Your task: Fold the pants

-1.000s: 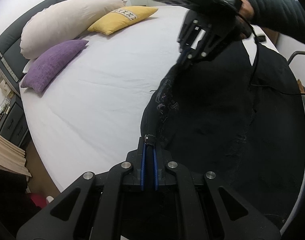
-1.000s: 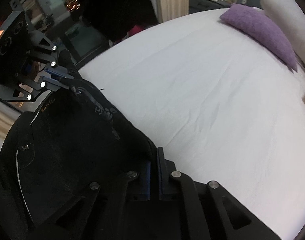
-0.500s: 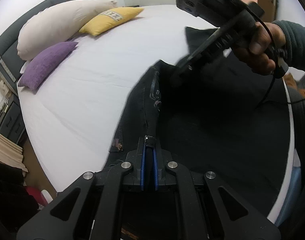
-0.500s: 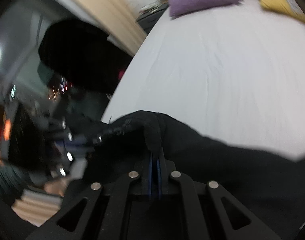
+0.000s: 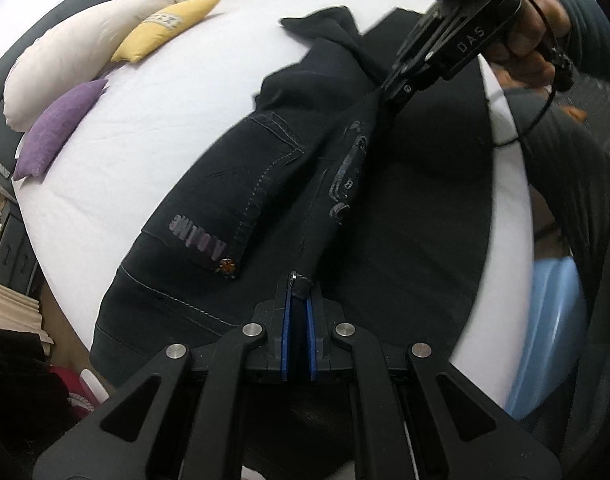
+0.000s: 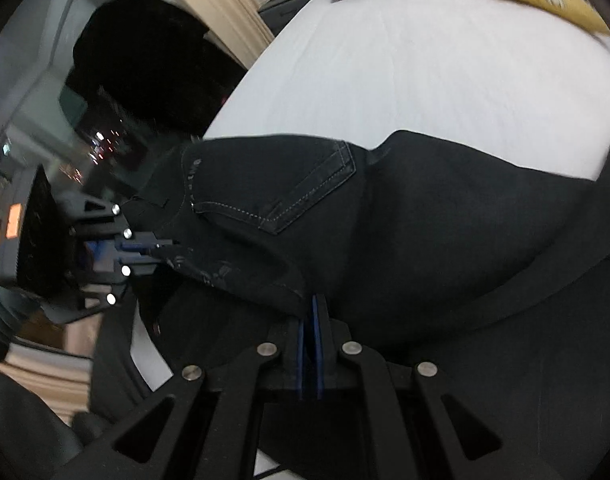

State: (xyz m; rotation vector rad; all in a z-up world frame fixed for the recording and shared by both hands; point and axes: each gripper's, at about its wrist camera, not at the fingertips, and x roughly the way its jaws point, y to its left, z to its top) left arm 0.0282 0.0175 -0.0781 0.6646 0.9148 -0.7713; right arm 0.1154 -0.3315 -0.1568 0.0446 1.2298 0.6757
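Note:
Black pants point(image 5: 265, 184) with a stitched back pocket point(image 6: 289, 196) hang stretched between my two grippers above the white bed point(image 5: 145, 120). My left gripper point(image 5: 299, 284) is shut on one end of the waistband. My right gripper point(image 6: 314, 304) is shut on the other end; it also shows in the left wrist view point(image 5: 385, 92), up and to the right. The left gripper shows in the right wrist view point(image 6: 161, 246) at the left. The legs trail over the bed toward the far side point(image 5: 325, 24).
A white pillow point(image 5: 73, 48), a yellow cushion point(image 5: 165, 24) and a purple cushion point(image 5: 61, 120) lie at the head of the bed. A nightstand point(image 5: 9, 248) and curtain point(image 6: 209, 0) stand beside the bed. A blue object point(image 5: 553, 328) sits at the right.
Both grippers have lifted the waistband up and pulled it taut. The pants have turned so the back pocket faces up, and the right gripper has swung toward the bed's foot.

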